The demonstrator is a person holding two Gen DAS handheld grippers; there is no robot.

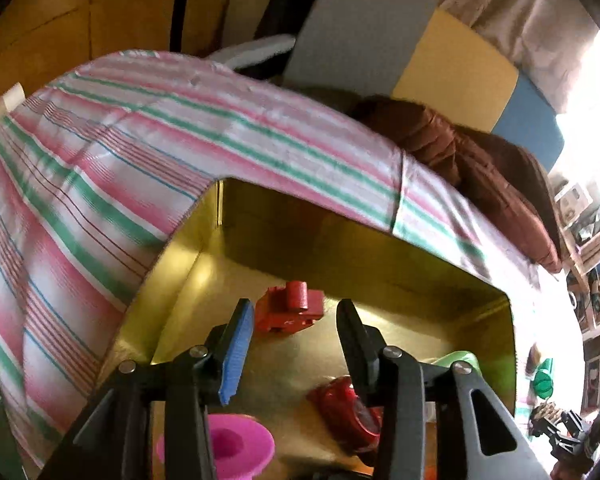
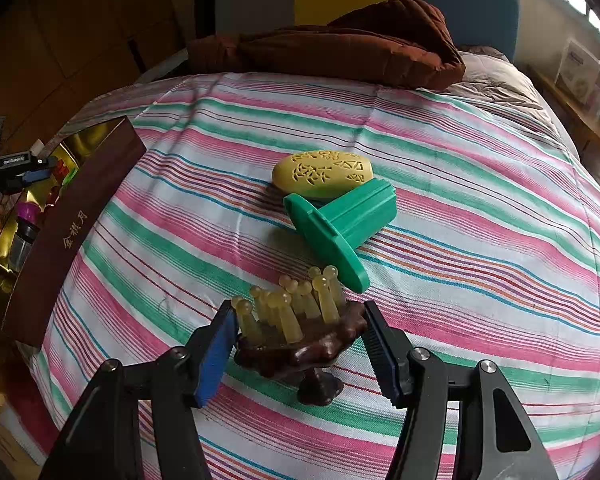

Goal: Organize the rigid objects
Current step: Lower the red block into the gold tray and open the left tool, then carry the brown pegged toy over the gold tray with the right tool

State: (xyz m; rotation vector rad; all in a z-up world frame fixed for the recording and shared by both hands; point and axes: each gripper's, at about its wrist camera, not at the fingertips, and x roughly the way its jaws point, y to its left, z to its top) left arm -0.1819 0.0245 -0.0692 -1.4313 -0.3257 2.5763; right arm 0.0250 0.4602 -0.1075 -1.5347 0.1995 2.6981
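Tongs (image 2: 298, 344) astride knobby brown massager (image 2: 300, 340)

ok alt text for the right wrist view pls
The right tool straddles a dark brown massager with pale yellow knobs, on a striped bedspread. Beyond lie a green flanged spool and a yellow perforated oval case; a gold-lined box sits at left.
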